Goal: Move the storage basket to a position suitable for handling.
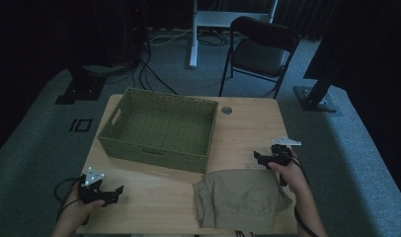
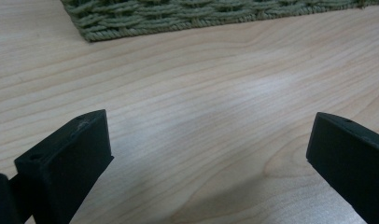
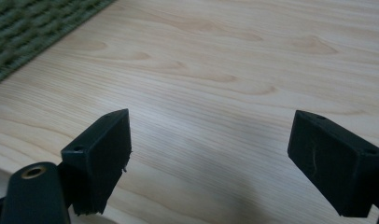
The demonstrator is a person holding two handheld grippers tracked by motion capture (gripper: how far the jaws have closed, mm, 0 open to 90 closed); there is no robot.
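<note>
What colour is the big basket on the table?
The woven basket is olive green, which shows best in the high view.

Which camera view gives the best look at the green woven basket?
The high view: the whole basket sits open on the table there. The left gripper view catches its lower edge; the right gripper view catches a corner.

A light wooden bench (image 1: 248,128) carries a green woven basket (image 1: 161,129) on its far left part and a folded khaki garment (image 1: 240,200) at its near right edge, close beside the basket's near corner.
</note>
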